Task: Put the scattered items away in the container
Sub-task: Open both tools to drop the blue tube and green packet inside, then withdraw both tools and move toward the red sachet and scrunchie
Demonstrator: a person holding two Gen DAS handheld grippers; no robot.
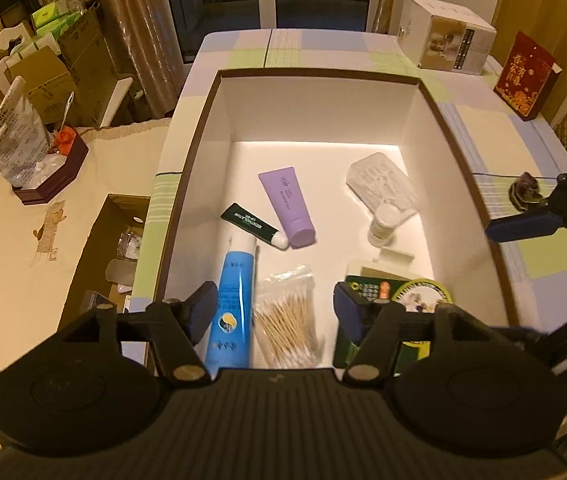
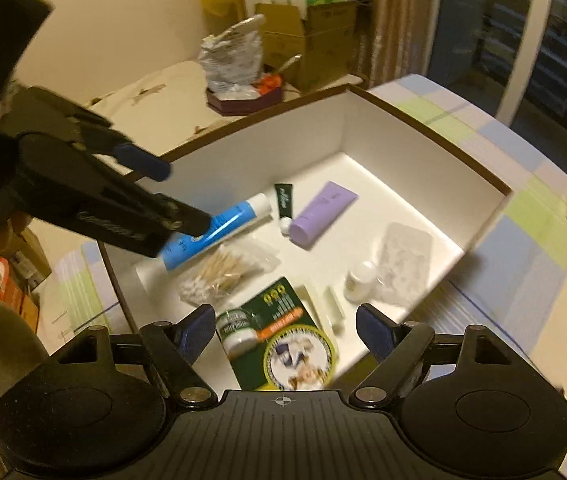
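Left wrist view: both grippers, left [image 1: 275, 312] and right [image 2: 283, 330], gape empty over the box [image 1: 199, 128], seemingly.

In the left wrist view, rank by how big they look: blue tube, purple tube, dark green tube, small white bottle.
1. blue tube, though it lies nearest the camera, which inflates it
2. purple tube
3. dark green tube
4. small white bottle, close to the green one; that order is unsure

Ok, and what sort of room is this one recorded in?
Most likely a lived-in home, perhaps a bedroom or spare room: a table under a checked cloth, stacked cardboard boxes by curtains, and a cartoon-print bedsheet beside the table.
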